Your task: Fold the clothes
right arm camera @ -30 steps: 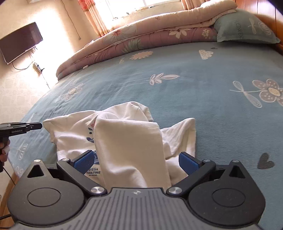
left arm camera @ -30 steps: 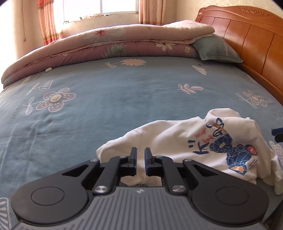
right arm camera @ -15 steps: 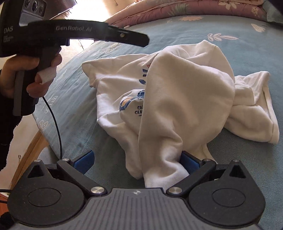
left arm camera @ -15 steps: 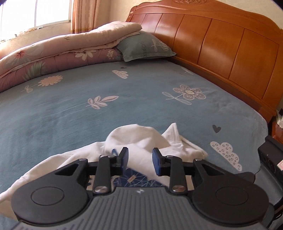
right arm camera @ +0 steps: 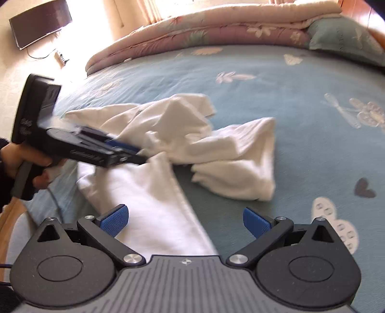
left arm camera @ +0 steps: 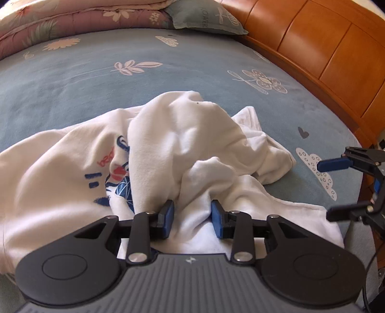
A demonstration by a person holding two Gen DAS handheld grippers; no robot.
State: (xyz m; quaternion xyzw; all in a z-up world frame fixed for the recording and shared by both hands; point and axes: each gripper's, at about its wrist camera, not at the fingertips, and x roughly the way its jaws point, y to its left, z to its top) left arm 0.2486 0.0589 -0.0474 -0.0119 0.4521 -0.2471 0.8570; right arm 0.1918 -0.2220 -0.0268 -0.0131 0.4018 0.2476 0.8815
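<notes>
A bedroom with a wide bed covered by a blue-grey bedspread (left arm camera: 96, 79) printed with pale flowers, leaves and clouds. At the far edge lie a folded pink floral quilt (right arm camera: 216, 26) and a grey-green pillow (left arm camera: 204, 19); an orange-brown wooden headboard (left arm camera: 324, 48) runs along the right side. A dark flat screen (right arm camera: 41, 24) hangs on the far left wall. Near the bed's front edge lies a crumpled white sweatshirt with a blue and red printed graphic (left arm camera: 180, 134), bunched into folds, one long flap trailing toward the near edge. The left gripper (left arm camera: 192, 216), black with blue pads, points down into the fabric; its jaws are opening, partly spread, with a ridge of white cloth between them, the pads not clearly pressing on it. The right gripper (right arm camera: 184, 220) hovers over the trailing flap and bare bedspread, its jaws spread wide and holding nothing. A person's hand (right arm camera: 21, 159) grips the left gripper's handle.
</notes>
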